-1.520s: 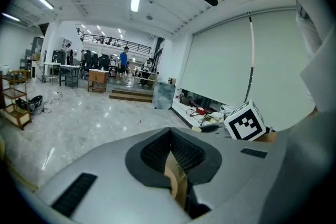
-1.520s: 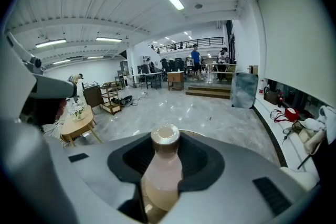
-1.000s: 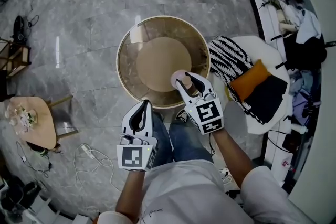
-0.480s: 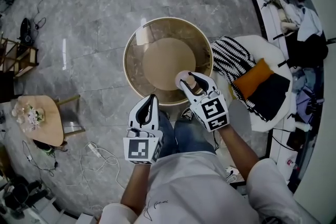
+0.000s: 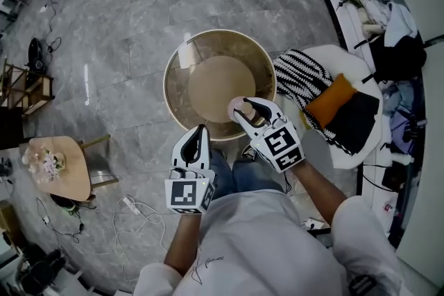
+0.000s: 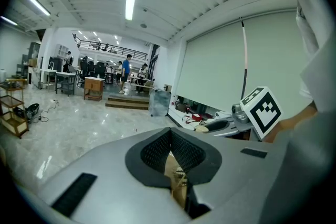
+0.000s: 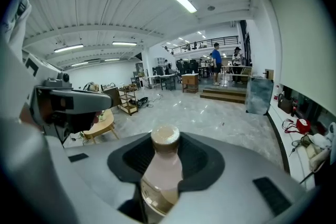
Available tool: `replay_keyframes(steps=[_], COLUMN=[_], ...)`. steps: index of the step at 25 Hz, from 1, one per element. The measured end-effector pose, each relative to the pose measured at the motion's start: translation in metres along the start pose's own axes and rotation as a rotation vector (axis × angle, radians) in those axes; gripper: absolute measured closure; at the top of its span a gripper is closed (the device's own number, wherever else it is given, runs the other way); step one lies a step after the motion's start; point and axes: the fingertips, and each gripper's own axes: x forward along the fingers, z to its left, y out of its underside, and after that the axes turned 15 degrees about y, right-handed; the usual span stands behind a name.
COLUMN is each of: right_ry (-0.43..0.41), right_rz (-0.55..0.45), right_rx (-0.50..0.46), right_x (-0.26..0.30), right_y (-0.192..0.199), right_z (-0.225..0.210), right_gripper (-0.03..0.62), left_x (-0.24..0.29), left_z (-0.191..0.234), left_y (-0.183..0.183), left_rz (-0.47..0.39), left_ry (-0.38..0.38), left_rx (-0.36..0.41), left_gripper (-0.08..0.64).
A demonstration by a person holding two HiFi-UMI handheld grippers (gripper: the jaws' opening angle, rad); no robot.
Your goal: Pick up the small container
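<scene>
The small pale-pink container with a tan cap [image 7: 160,165] is clamped in the right gripper [image 5: 245,108], long axis along the jaws, cap pointing far, above the round glass-topped table [image 5: 175,83]'s near edge. The left gripper [image 5: 200,130], closed and empty, hangs nearer, left.

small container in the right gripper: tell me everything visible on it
The small container is a little bottle: pale pink body narrowing to a neck, round tan cap. Looks like plastic. It stands roughly upright between the right gripper's jaws, which clamp its body. In the head view it is over the round table's near edge; whether it touches the top can't be told.
</scene>
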Motion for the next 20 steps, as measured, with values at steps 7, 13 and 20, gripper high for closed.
replay_keyframes(steps=[7, 13, 20], right_ry=[-0.049, -0.071, -0.073], right_rz=[-0.004, -0.012, -0.021], right_rx=[-0.022, -0.015, -0.016], right_x=[-0.019, -0.035, -0.054], right_y=[-0.014, -0.021, -0.031], right_z=[0.005, 0.004, 0.002], right_gripper=[0.449, 0.449, 0.449], left_x=[0.000, 0.005, 0.004], left_z=[-0.009, -0.022, -0.036], left_y=[-0.013, -0.021, -0.027], left_rz=[-0.009, -0.015, -0.002], left_ry=[0.015, 0.039, 0.074], left_rx=[0.000, 0.015, 0.036], left_gripper=[0.545, 0.545, 0.545])
